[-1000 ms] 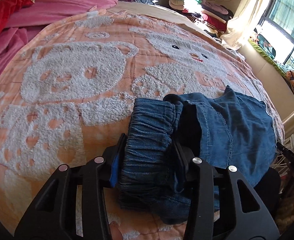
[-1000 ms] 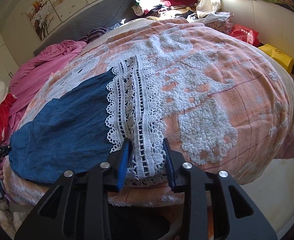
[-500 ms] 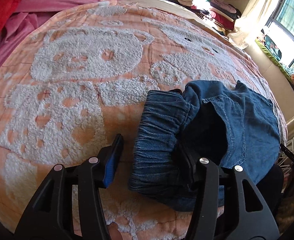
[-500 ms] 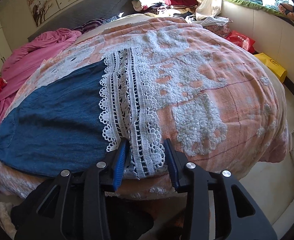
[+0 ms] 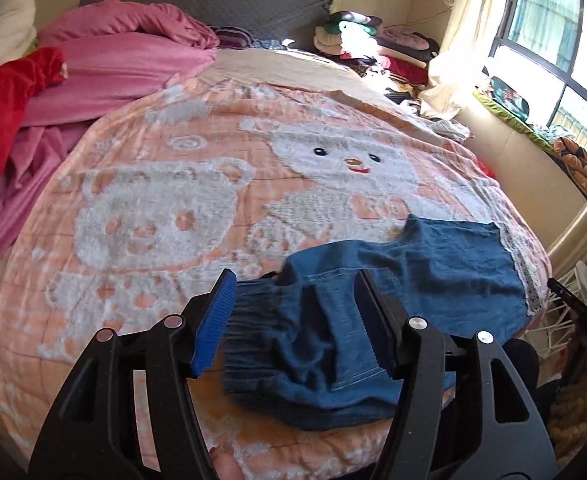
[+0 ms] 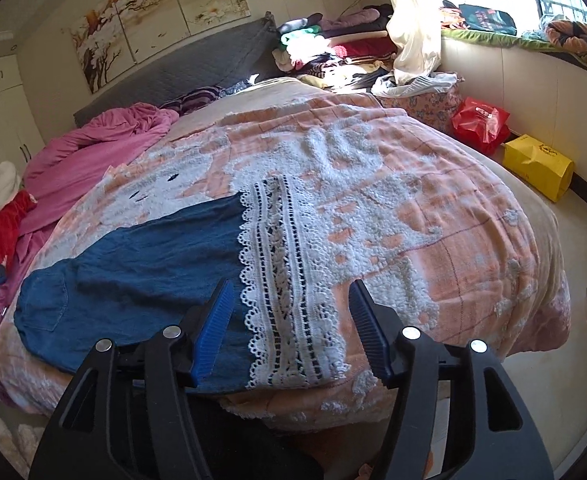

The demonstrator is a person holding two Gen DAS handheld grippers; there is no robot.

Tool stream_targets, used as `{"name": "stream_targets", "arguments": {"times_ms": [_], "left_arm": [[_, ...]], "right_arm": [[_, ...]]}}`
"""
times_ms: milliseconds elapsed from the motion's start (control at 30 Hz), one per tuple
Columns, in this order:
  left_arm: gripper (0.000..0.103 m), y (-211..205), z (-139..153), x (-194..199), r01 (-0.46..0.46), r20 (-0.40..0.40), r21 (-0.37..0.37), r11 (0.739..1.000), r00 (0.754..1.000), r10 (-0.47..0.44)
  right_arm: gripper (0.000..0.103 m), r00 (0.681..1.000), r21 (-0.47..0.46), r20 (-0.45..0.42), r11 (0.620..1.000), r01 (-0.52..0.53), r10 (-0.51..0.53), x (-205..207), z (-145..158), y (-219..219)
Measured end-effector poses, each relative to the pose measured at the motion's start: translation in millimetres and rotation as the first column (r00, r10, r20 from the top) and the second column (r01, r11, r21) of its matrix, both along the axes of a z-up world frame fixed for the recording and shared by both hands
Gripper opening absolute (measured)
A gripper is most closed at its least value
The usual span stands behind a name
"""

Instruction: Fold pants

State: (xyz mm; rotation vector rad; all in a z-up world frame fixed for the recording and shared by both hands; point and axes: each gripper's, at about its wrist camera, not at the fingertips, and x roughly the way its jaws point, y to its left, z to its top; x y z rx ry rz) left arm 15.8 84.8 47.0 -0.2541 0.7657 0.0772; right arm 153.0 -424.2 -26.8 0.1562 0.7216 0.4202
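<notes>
left gripper (image 5: pixel 293 312): jaws wide, holding nothing, above bunched elastic waistband (image 5: pixel 249 344). denim pants (image 6: pixel 141 280): flat on bear blanket (image 6: pixel 433 208), near edge. right gripper (image 6: pixel 289 320): wide, empty, over lace hem (image 6: pixel 289 280). risk: crumpled waist folds crooked; hem could slide off edge.

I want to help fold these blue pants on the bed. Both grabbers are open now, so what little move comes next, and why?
Probably close the right gripper on the lace hem below it. Both grippers are open, the left gripper over the gathered waistband. The pants lie lengthwise across the blanket, so the hem likely needs carrying toward the waistband.
</notes>
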Motion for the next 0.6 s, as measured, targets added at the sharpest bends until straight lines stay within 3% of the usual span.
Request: {"name": "stream_targets", "arguments": {"times_ms": [200, 300, 433, 600], "left_arm": [[0.054, -63.7, -22.2, 60.9, 0.158, -0.010, -0.072, 0.985, 0.987, -0.159], [0.048, -89.8, -35.3, 83.9, 0.209, -0.030, -0.094, 0.973, 0.977, -0.212], [0.048, -118.1, -49.2, 102.6, 0.277, -0.072, -0.090, 0.957, 0.956, -0.284], [0.049, -130.2, -68.0, 119.4, 0.297, -0.116, -0.040, 0.954, 0.947, -0.300]], "right_arm": [[0.058, 0.993, -0.009, 0.023, 0.993, -0.118, 0.119, 2.4, 10.9, 42.8], [0.058, 0.983, -0.020, 0.027, 0.983, -0.181, 0.181, 5.9, 16.0, 67.2], [0.059, 0.962, -0.035, 0.017, 0.962, -0.272, 0.272, 13.4, 19.6, 100.7], [0.059, 0.942, -0.059, -0.019, 0.941, -0.334, 0.334, 34.9, 18.3, 131.5]]}}
